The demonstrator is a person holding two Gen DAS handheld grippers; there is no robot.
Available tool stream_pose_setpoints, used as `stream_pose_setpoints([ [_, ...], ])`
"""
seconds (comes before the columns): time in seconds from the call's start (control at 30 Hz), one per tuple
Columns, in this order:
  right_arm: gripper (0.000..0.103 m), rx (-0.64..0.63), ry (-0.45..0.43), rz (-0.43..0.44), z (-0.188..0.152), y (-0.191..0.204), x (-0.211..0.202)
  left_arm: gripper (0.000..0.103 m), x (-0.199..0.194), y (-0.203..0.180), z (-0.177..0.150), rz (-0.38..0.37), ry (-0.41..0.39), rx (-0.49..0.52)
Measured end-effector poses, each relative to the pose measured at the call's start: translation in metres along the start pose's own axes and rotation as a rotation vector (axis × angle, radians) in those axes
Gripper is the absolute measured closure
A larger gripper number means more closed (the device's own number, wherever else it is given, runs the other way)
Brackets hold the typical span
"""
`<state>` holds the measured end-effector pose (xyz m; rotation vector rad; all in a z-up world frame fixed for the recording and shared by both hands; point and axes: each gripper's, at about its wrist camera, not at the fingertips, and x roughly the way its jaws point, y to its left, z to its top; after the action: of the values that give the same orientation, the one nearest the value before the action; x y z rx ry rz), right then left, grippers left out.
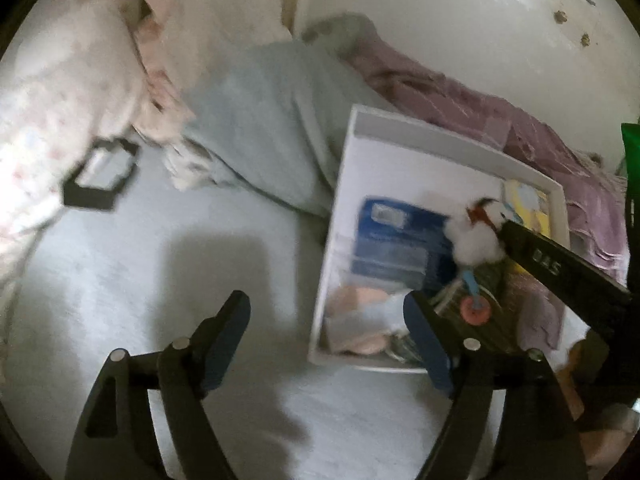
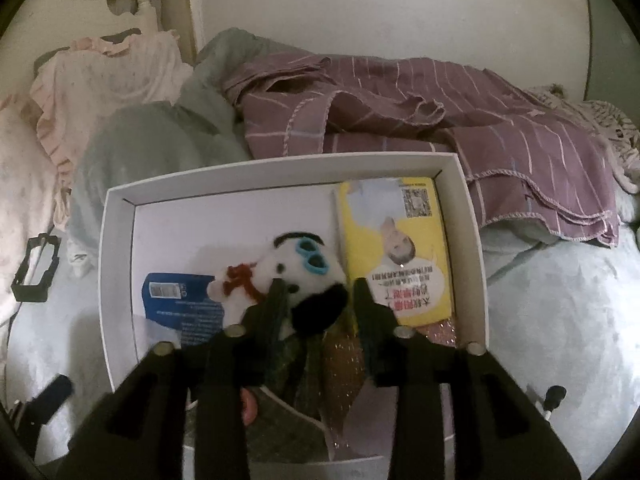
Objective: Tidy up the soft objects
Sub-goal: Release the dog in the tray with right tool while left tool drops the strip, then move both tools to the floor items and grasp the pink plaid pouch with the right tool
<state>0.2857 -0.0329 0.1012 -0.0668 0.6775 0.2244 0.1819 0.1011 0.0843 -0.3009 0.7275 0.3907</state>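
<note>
Both hand-held grippers hung over a white cardboard box [image 2: 472, 240] on the pale bed sheet [image 1: 120, 280]: the left hand-held gripper [image 1: 326, 334] stood wide apart and empty, while the right hand-held gripper [image 2: 318, 292] stood partly apart around a fluffy white-and-black plush toy [image 2: 300, 280], its left finger touching the fur. Inside the box the toy lay beside a glossy yellow booklet [image 2: 400, 248] and a blue packet [image 2: 180, 304], near a crumpled purple striped cloth [image 2: 440, 112].
</note>
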Motion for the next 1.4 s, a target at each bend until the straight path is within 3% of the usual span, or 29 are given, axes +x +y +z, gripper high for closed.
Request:
stream_pose_setpoints([
  [0.07, 0.048, 0.012, -0.011, -0.006, -0.001, -0.003, -0.004, 0.023, -0.003, 0.0, 0.0, 0.001, -0.015, 0.012],
  [0.2, 0.048, 0.027, -0.026, 0.008, -0.008, -0.007, -0.02, 0.023, 0.0, 0.003, 0.0, -0.071, 0.028, 0.003],
  [0.33, 0.048, 0.008, -0.047, 0.003, -0.016, -0.006, -0.039, 0.023, -0.003, 0.003, 0.0, -0.081, 0.032, 0.013],
  [0.6, 0.048, -0.044, -0.051, 0.008, -0.036, -0.011, -0.078, 0.023, -0.004, -0.007, -0.004, -0.16, 0.115, 0.043],
  [0.83, 0.048, -0.047, -0.045, 0.019, -0.061, -0.03, -0.102, 0.023, -0.01, -0.024, -0.008, -0.235, 0.183, 0.108],
  [1.0, 0.048, -0.05, -0.054, 0.002, -0.075, -0.043, -0.124, 0.023, -0.021, -0.045, -0.015, -0.281, 0.214, 0.212],
  [1.13, 0.035, -0.035, -0.05, -0.041, -0.085, -0.052, -0.14, 0.023, -0.026, -0.055, -0.022, -0.285, 0.254, 0.321],
  [1.4, 0.031, 0.051, 0.041, 0.055, -0.116, -0.072, -0.163, 0.023, -0.043, -0.055, -0.027, -0.391, 0.318, 0.36],
])
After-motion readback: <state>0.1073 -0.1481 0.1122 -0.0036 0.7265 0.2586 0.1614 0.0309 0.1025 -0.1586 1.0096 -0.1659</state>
